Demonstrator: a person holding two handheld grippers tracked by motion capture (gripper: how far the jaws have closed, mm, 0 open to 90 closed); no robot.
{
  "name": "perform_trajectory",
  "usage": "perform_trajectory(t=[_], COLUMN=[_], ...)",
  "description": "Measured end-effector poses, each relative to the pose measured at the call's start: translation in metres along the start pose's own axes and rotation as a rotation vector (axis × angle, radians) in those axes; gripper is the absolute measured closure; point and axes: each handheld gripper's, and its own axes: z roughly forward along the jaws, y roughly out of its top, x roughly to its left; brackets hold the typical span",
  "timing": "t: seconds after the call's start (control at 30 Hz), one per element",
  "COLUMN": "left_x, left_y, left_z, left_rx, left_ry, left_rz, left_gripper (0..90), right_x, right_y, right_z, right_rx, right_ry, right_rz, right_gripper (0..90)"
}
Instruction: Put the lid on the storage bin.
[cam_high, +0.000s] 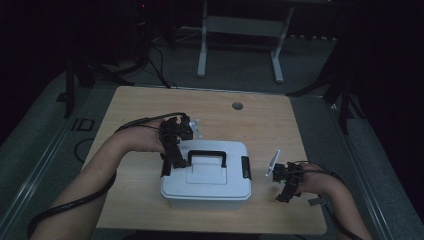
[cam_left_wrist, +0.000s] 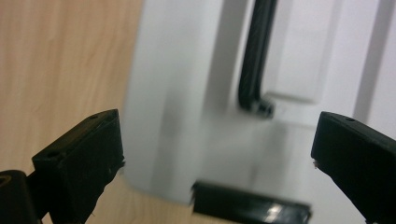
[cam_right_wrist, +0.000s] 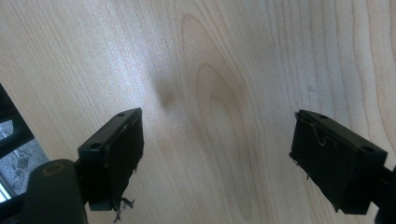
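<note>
Resting near the front middle of the counter (cam_high: 150, 107), a grey box (cam_high: 206, 186) with a black handle (cam_high: 207, 155) is recorded. The left hand-held gripper (cam_high: 176, 161) is placed at the box's left end, by the black latch (cam_left_wrist: 252, 207), jaws spread wide, nothing grasped. The right hand-held gripper (cam_high: 286, 192) is held apart to the box's right, jaws spread over bare wood.

A light wooden table (cam_high: 150, 107) with rounded corners carries a single white box (cam_high: 206, 186), shut with a black handle and black side latches. The box sits near the table's front edge, roughly midway between its side edges. A small round hole (cam_high: 237, 106) lies close to the far edge.
</note>
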Motion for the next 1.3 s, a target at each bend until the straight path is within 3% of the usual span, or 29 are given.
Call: perform_trajectory(t=[0.17,0.33,0.87,1.1,1.3], left_x=[0.002,0.001,-0.004,-0.008,-0.012], left_y=[-0.021,-0.040,-0.099,-0.126,-0.143], left_z=[-0.005,-0.004,-0.010,-0.003,0.011], left_rx=[-0.027,-0.007,-0.016,0.015,0.018], left_ry=[-0.013,-0.023,-0.020,-0.010,-0.047], left_rz=[-0.045,-0.073,-0.168,-0.202,-0.225], left_gripper=[1.8,1.9,1.9,1.9,1.9], right_x=[0.001,0.002,0.004,0.005,0.005], right_y=[0.000,0.002,-0.002,-0.003,-0.003], right_z=[-0.002,-0.005,-0.005,-0.007,-0.006], right_rx=[-0.004,-0.008,-0.011,-0.017,-0.019], right_ry=[-0.003,-0.009,-0.011,-0.011,-0.015], right_rz=[0.001,-0.006,0.001,0.000,0.001], right_gripper=[16.6,16.5,16.6,16.5,16.5])
